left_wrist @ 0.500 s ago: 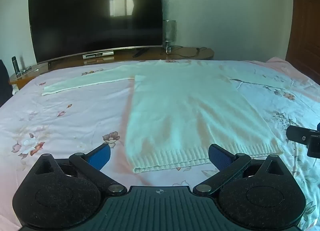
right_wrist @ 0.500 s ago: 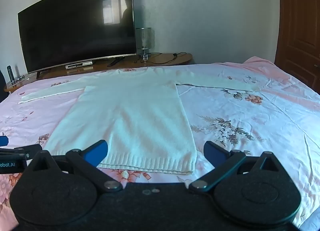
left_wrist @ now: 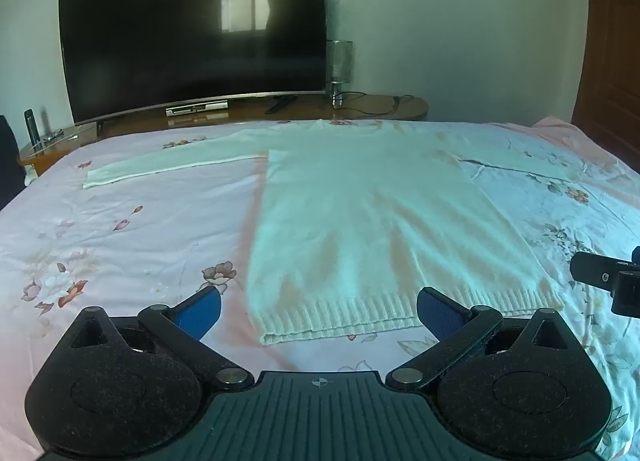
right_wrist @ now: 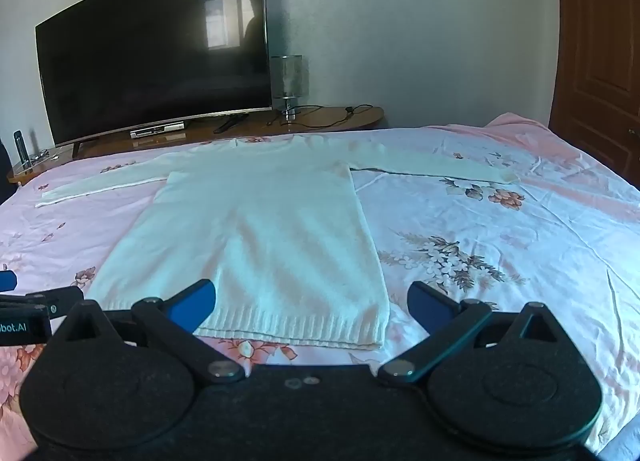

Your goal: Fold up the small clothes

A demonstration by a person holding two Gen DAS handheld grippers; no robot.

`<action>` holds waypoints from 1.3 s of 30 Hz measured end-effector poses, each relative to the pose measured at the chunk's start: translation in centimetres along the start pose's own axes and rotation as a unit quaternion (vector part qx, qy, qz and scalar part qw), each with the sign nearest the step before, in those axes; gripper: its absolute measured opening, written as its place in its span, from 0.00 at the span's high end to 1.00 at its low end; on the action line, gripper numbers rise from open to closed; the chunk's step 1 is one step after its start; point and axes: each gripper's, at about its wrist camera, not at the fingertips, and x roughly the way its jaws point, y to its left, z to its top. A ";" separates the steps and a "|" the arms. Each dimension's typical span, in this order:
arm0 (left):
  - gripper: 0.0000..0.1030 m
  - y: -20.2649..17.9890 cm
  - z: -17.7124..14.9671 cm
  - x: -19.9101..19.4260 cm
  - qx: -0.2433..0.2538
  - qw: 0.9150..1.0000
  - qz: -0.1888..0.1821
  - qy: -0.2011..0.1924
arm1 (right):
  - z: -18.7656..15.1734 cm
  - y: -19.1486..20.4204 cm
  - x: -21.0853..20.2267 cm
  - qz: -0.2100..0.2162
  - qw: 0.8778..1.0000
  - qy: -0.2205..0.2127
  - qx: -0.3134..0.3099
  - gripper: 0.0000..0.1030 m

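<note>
White sweater (left_wrist: 360,229) lay flat on the bed (left_wrist: 132,229), hem nearest, both sleeves spread wide toward the far edge; nothing folded yet, by the look of it; left gripper (left_wrist: 319,313) hovered just short of the hem's left corner, fingers (left_wrist: 199,311) spread as wide as they go, gripping nothing; right gripper (right_wrist: 311,311) hovered at the hem's right corner, fingers (right_wrist: 426,307) equally wide, also empty

Judged risks: could have pinched only the top layer of the ribbed hem (right_wrist: 296,331), leaving the back layer behind and skewing the fold; could have caught the floral sheet (right_wrist: 460,261) along with the knit, since both lay flush together, dragging wrinkles under the garment; could have lifted the two corners unevenly, twisting the body; soft knit likely to sag and stretch between two grip points; loose sleeves likely to trail or bunch if the hem went up before they were tucked in; each gripper showed at the edge of the other's view, so a sideways move could have knocked them together

Containers: none on the bed; on the wooden surface (right_wrist: 328,119) beyond, beside the TV (right_wrist: 152,57), stood a glass-like cylinder (right_wrist: 289,79), possibly a lamp, contents impossible to tell
</note>
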 end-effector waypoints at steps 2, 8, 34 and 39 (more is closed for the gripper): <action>0.00 0.3 0.0 -0.1 -0.002 1.000 -0.001 0.001 | 0.0 0.0 0.1 0.002 1.000 0.001 -0.001 0.01; 0.00 0.9 -0.1 0.0 -0.007 1.000 -0.001 0.003 | 0.0 0.1 0.3 0.003 1.000 0.002 0.000 0.01; 0.00 0.4 0.2 0.3 -0.003 1.000 -0.001 0.002 | 0.2 0.0 0.4 0.003 1.000 0.002 -0.003 0.01; 0.00 0.6 0.1 0.3 -0.006 1.000 -0.001 0.001 | 0.3 0.2 0.4 0.003 1.000 0.001 -0.005 0.01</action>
